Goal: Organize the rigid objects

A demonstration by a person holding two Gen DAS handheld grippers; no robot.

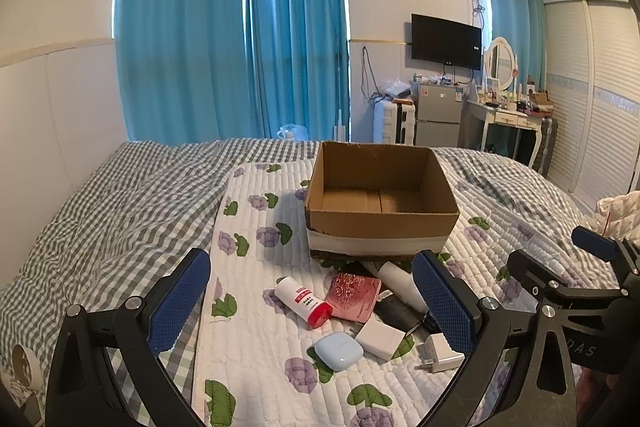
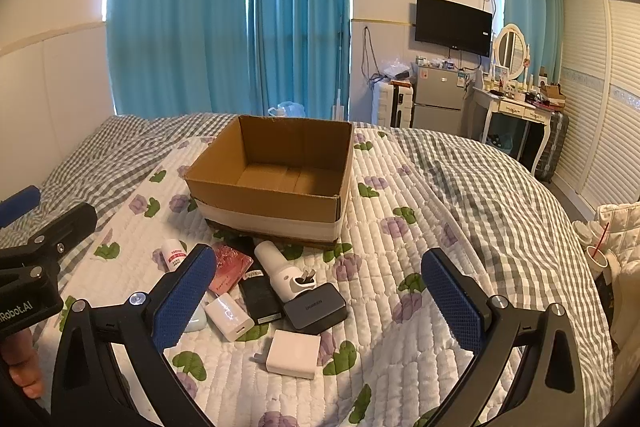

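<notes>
An open, empty cardboard box (image 1: 382,199) (image 2: 276,179) stands on a flowered quilt. In front of it lie small rigid items: a white bottle with a red cap (image 1: 303,301) (image 2: 173,254), a pink case (image 1: 354,297) (image 2: 230,267), a light blue earbud case (image 1: 339,350), a white charger (image 1: 380,339) (image 2: 229,315), a white plug adapter (image 1: 440,353) (image 2: 294,353), a white cylinder device (image 1: 400,283) (image 2: 282,269), a black power bank (image 2: 260,297) and a dark grey charger (image 2: 315,306). My left gripper (image 1: 312,311) is open above them. My right gripper (image 2: 320,303) is open, also above them.
The flowered quilt (image 1: 256,347) (image 2: 400,227) lies over a grey checked bedspread (image 1: 100,211) (image 2: 500,195). Blue curtains, a wall TV, a small fridge (image 1: 438,115) and a dressing table (image 2: 516,111) stand beyond the bed. A wardrobe is at the right.
</notes>
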